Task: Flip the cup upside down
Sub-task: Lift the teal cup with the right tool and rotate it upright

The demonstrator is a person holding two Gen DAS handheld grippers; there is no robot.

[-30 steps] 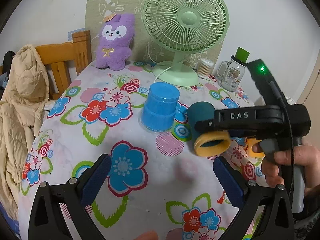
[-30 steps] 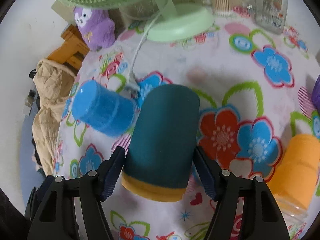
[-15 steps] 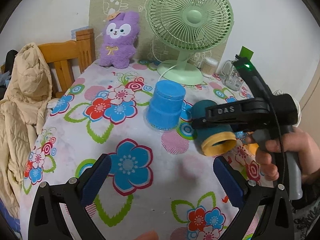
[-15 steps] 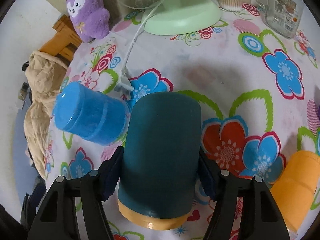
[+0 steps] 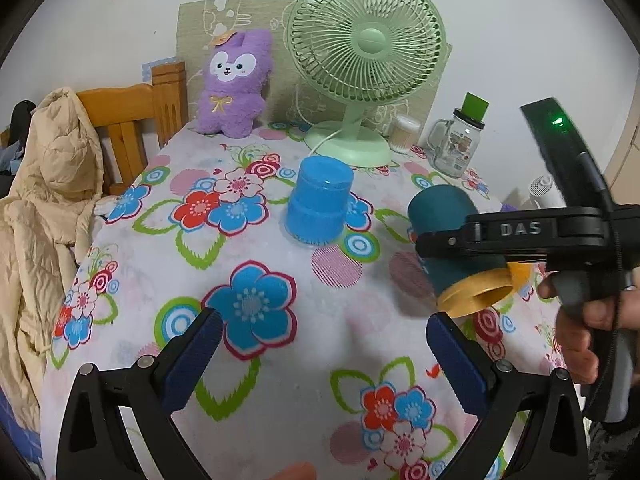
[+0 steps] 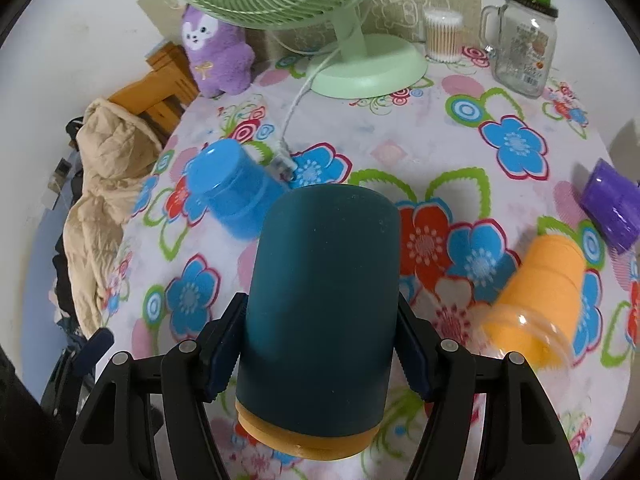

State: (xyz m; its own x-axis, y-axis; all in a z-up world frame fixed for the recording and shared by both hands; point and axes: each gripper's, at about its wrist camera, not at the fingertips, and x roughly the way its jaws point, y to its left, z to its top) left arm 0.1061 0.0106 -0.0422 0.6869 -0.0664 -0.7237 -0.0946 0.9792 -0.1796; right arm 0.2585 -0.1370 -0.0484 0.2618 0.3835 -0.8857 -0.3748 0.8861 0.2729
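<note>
Above the floral-covered counter (image 5: 340,344), the right hand-held gripper (image 6: 320,344) is clamped on the dark teal cup (image 6: 324,304), its 2 blue pads pressing the cup's sides. The cup is lifted off the counter and tilted, closed base pointing away toward the fan and its yellow rim (image 5: 476,296) angled down toward the near edge. From the left wrist view the cup (image 5: 444,216) hangs at the right, with a bare hand (image 5: 588,332) around the gripper's handle. The left hand-held gripper (image 5: 320,344) hovers low over the counter with its jaws wide apart and nothing between them. A blue cup (image 5: 320,204) stands upside down near the middle. An orange cup (image 6: 540,292) and a purple cup (image 6: 612,204) sit at the right. A green fan (image 5: 364,48), a purple plush toy (image 5: 232,84) and a glass jar (image 5: 456,144) line the far edge.
</note>
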